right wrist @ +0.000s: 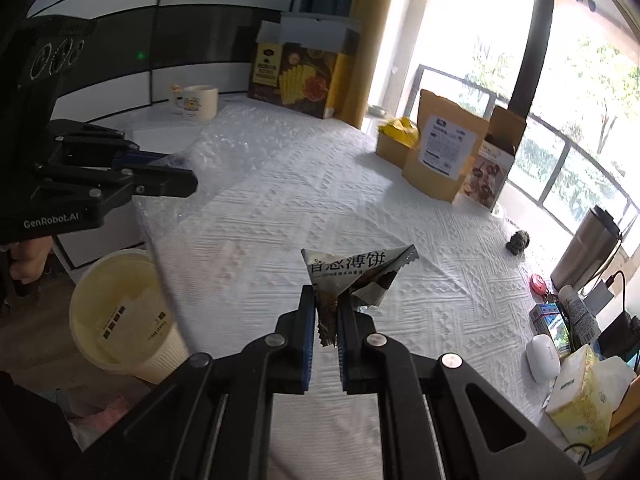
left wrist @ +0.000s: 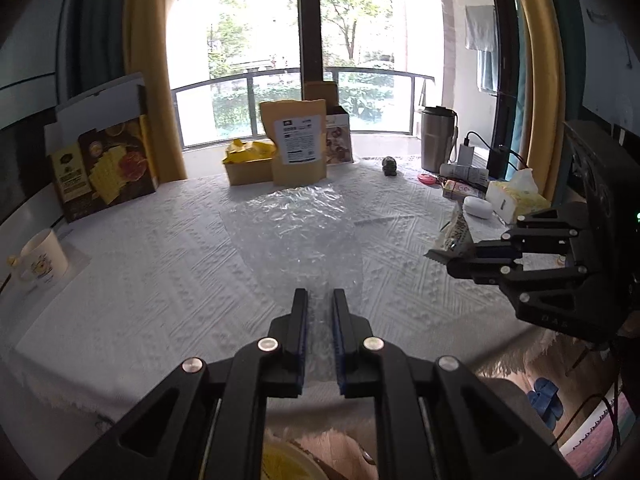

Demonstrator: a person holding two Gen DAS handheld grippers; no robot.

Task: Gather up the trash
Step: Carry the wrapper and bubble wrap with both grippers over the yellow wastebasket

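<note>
Both hands loaded here: my right gripper [right wrist: 327, 316] is clamped on the wrapper [right wrist: 352, 276], pinching its lower crumpled corner, and the thing sticks up off the cloth [right wrist: 280, 216] like a little tent, so I judge it featherweight, crinkly foil that keeps its creases and could slip if I loosen even slightly. A corner pinch is fine for something this light; deeper into the fold would be safer. It looks silvery-white with bold dark characters across the top, a zigzag cut edge and a brown snack picture lower down. My left gripper [left wrist: 320, 320] is closed on the near edge of the bubble wrap [left wrist: 296, 224], a clear, limp, bumpy sheet draped out over the table ahead of me; soft, nearly weightless, floppy, likely to drag and billow, so bunching it would help. The bin [right wrist: 120, 312] sits below the table edge, pale yellow and open, close under my left side, ready for both
</note>
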